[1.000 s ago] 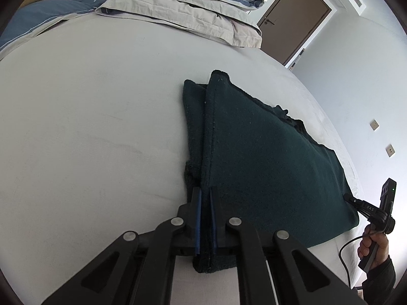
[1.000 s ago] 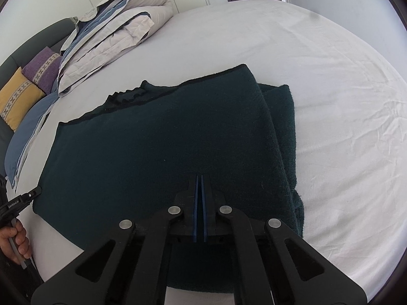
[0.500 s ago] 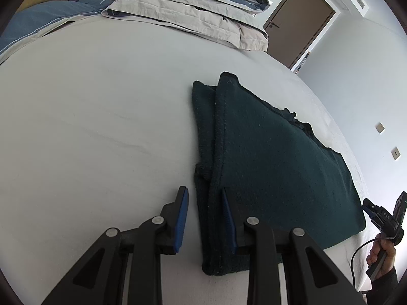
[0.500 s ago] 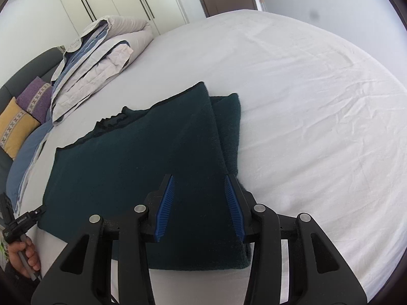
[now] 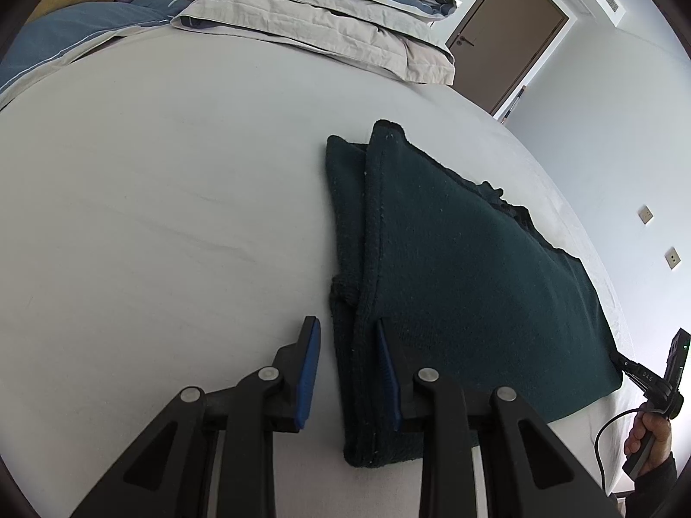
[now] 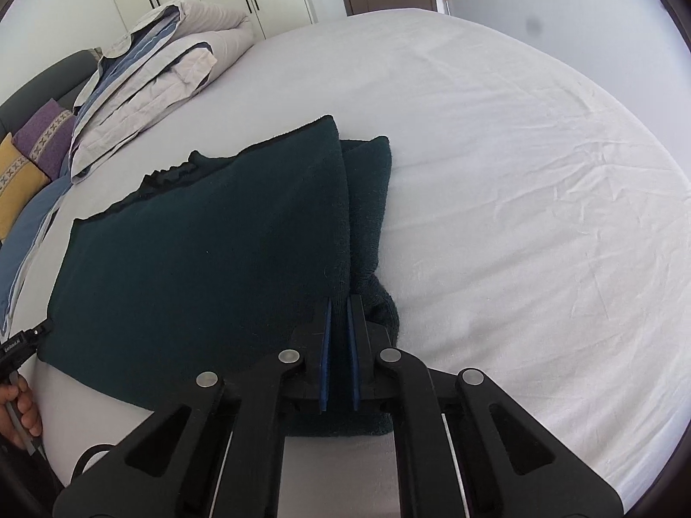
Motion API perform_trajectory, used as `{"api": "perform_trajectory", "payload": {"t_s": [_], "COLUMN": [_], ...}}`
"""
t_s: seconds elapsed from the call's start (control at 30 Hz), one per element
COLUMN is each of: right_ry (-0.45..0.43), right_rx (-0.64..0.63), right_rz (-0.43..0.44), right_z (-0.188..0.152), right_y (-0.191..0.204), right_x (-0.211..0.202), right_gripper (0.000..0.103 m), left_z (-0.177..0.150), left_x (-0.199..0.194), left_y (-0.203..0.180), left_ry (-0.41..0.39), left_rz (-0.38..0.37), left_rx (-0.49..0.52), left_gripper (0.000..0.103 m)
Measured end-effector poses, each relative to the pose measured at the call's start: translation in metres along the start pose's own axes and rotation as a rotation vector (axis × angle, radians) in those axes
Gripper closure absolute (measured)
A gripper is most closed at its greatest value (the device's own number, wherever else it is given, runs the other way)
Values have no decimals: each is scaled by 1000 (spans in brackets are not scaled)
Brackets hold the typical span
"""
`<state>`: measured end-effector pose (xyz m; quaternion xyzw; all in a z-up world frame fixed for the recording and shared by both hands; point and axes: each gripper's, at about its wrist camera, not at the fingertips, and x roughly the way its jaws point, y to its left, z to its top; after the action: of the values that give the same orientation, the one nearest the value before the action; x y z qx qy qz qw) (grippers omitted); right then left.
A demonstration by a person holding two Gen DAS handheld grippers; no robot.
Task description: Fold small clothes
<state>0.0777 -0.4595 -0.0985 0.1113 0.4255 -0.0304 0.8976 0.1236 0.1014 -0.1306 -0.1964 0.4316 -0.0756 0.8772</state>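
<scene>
Since 0.5 s ago the right hand-held gripper [image 6: 338, 336] went from spread to nearly pressed together over the dark green garment [image 6: 207, 267] fold edge, grip on cloth unclear, while the left hand-held gripper [image 5: 347, 367] stays spread, straddling the opposite fold, w/ garment's long axis running between them.

Garment underside: you cannot see the layers beneath the top fold of the dark green garment [image 5: 466, 267]; only its stepped edge shows.
Right gripper grip: the right gripper [image 6: 339, 336] sits nearly closed over the garment's edge; you cannot tell whether cloth is pinched between the pads.
Left gripper: the arms of your left gripper [image 5: 347, 371] run off the bottom edge.
Pillows: the yellow pillow [image 6: 15, 181] and purple pillow [image 6: 45, 136] are cut by the left edge.
Bed: the near edge of the bed [image 6: 518, 172] is hidden by both grippers.
</scene>
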Motion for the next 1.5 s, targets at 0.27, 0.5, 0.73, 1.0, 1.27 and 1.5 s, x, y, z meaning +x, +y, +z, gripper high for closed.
{"api": "perform_trajectory", "payload": {"t_s": [0.27,0.5,0.73,1.0,1.27,1.5], "right_ry": [29,-9,25,-64,84,202], "right_rx": [95,200,149,118,216,215], "right_rz": [29,120,102,-30,557,591], "right_z": [-13,-27,-28,-13,-1,-42], "right_y": [-16,-37,-28,-9,90,102], "right_x": [-14,-1,3,-48,3,53], "right_gripper": [99,98,97,83,82,86], "left_z": [3,4,5,12,7,-23], "left_x": [1,2,3,-39,-1,20], "left_y": [-4,-3,-2,-12,-105,-83], "left_ry": [24,37,38,-66,-21,38], "left_rz": [-3,0,-9,38,23,108], "left_rx": [38,61,57,78,318,321], "left_gripper": [91,91,91,77,73,71]}}
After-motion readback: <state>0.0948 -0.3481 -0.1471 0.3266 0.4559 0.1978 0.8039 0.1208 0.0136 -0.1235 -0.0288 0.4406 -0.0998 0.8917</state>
